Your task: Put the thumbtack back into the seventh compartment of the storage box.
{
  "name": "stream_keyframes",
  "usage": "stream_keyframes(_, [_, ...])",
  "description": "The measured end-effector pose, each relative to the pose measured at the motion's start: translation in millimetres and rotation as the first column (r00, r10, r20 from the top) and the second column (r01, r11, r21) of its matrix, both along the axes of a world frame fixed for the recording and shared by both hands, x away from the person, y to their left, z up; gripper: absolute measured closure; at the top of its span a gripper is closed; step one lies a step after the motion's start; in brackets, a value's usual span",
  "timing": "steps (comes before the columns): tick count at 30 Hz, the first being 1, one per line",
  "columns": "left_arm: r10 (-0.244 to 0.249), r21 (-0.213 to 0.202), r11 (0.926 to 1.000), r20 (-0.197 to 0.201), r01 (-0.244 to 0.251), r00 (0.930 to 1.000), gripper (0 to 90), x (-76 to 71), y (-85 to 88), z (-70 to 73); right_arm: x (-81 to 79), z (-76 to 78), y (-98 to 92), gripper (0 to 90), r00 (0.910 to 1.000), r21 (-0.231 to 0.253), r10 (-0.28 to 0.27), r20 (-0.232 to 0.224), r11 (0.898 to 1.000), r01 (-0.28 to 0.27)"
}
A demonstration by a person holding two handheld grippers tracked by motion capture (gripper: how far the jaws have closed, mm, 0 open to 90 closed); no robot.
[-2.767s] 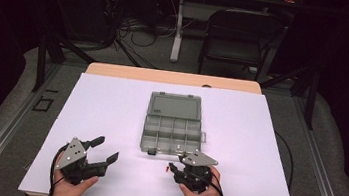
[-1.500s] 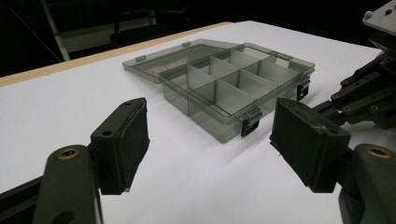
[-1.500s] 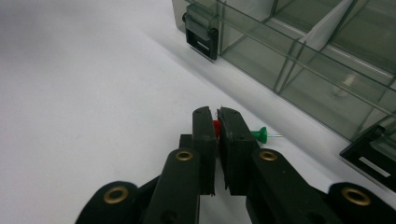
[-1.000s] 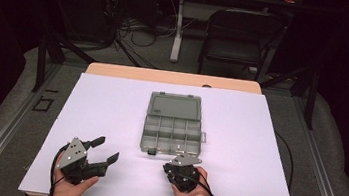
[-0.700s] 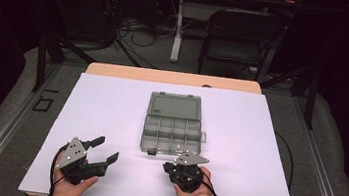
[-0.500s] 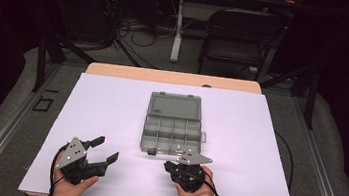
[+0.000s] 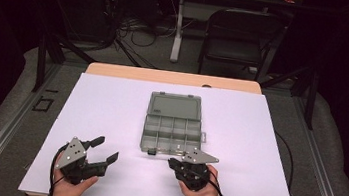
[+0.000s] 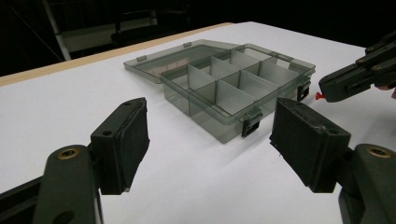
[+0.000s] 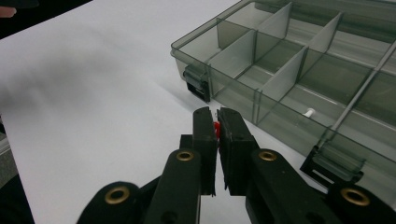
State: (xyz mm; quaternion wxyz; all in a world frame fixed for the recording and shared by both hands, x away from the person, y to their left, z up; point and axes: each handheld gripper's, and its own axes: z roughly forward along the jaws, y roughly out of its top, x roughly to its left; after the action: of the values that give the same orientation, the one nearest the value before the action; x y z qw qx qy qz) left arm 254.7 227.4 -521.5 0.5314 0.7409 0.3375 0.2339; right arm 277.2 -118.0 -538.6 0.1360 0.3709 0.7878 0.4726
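Note:
An open grey see-through compartment box lies mid-table with its lid folded back flat. My right gripper hovers just in front of the box's near wall, shut on a small red piece that peeks out between its pads. The left gripper view shows that red piece at the tip of the right gripper. One near compartment holds a tiny white piece. My left gripper rests at the front left, open and holding nothing, pointing at the box.
A white sheet covers the table, with a wooden strip showing at the far edge. Behind the table stand a dark chair and loose cables on the floor. Two black latches stick out from the box's front wall.
My right gripper has risen a little in front of the box, still shut on the red piece. The left gripper has stayed where it was.

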Motion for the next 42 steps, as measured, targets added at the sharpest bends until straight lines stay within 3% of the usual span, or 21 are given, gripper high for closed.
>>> stream_keyframes(31, [0.001, -0.003, 1.0, -0.01, -0.001, 1.0, 28.1, 0.3, -0.4, -0.2, 11.8, 25.0, -35.7, 85.7, 0.9923, 0.062, -0.108, 0.059, 0.993, 0.105])
stream_keyframes(42, [0.003, -0.002, 1.0, -0.009, -0.003, 1.0, 28.1, 0.2, -0.2, -0.1, 14.9, 29.1, -36.5, 85.7, 0.9917, 0.048, -0.11, 0.067, 0.993, 0.107])
